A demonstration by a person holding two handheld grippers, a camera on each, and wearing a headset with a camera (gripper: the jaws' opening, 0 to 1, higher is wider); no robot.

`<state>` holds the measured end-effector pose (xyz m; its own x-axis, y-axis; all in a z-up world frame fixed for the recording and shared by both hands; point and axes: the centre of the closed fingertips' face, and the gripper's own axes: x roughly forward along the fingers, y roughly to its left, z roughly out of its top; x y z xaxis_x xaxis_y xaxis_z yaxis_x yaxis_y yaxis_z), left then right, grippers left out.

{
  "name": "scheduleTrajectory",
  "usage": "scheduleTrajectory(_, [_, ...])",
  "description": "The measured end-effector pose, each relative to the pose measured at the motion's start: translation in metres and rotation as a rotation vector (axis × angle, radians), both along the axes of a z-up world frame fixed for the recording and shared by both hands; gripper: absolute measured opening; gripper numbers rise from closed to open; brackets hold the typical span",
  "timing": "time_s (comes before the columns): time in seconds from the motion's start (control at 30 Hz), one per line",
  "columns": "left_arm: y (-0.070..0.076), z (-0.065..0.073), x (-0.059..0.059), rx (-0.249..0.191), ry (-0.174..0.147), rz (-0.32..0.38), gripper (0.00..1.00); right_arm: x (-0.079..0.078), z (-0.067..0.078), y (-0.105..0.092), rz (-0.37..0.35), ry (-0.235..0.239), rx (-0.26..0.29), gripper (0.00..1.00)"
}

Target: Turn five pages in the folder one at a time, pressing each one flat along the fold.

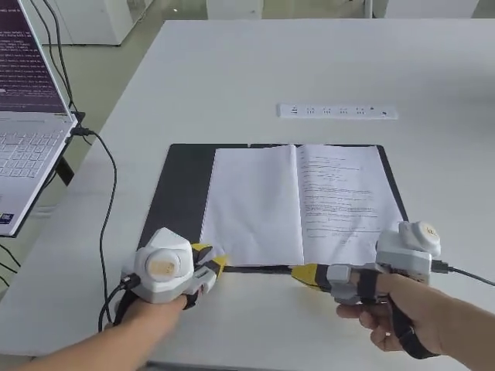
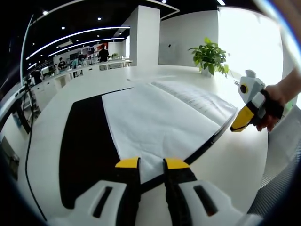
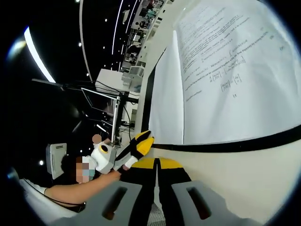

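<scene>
Right claw [image 3: 155,163] closed; matte black folder [image 1: 182,197], smooth white pages [image 1: 255,205].

folder [image 1: 182,193] cover: black, matt, smooth, plastic-looking. pages [image 1: 251,205] on folder: white paper, matt, faintly crinkled. table [image 1: 232,69] under folder: white, smooth, slight sheen. left gripper [image 1: 213,264] and right gripper [image 1: 305,274] at folder's near edge: smooth white-grey plastic shells, yellow tips. power strip [image 1: 337,111] beyond folder: white plastic.

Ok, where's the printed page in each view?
Head view: printed page right of centre, just right of the fold.
Left gripper view: printed page upper right of centre, beyond the fold.
Right gripper view: printed page upper right, right of the fold.
Shared landmark: the fold beside the blank page.
</scene>
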<state>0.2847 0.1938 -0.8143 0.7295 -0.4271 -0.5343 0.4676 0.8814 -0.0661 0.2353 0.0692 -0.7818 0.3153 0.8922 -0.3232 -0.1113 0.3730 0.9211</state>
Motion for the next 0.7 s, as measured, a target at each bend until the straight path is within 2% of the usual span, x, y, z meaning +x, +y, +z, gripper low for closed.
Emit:
scheduleTrajectory(0.03, [-0.001,0.001,0.0,-0.01,0.008,0.003,0.19,0.001,0.002,0.0,-0.006,-0.01,-0.001,0.0])
scheduleTrajectory(0.07, [-0.001,0.001,0.0,-0.023,0.017,0.008,0.2,0.005,0.009,-0.002,-0.03,-0.047,-0.008,0.0])
scheduleTrajectory(0.17, [-0.003,0.002,-0.001,-0.047,0.049,0.015,0.25,0.009,0.024,-0.007,-0.052,-0.105,-0.023,0.0])
scheduleTrajectory(0.23, [-0.005,0.004,-0.002,-0.062,0.069,0.023,0.28,0.014,0.03,-0.016,-0.066,-0.171,-0.078,0.0])
scheduleTrajectory(0.33, [-0.003,0.012,-0.001,-0.073,0.053,0.035,0.29,0.021,0.041,-0.028,-0.093,-0.247,-0.131,0.0])
scheduleTrajectory(0.43, [-0.003,0.029,-0.001,-0.105,0.035,0.048,0.3,0.024,0.052,-0.043,-0.117,-0.341,-0.214,0.02])
scheduleTrajectory(0.6, [-0.005,0.059,-0.008,-0.142,-0.004,0.042,0.32,0.016,0.072,-0.056,-0.106,-0.454,-0.304,0.07])
scheduleTrajectory(0.7, [-0.004,0.075,-0.016,-0.14,-0.026,0.028,0.34,0.011,0.085,-0.064,-0.094,-0.518,-0.355,0.12])
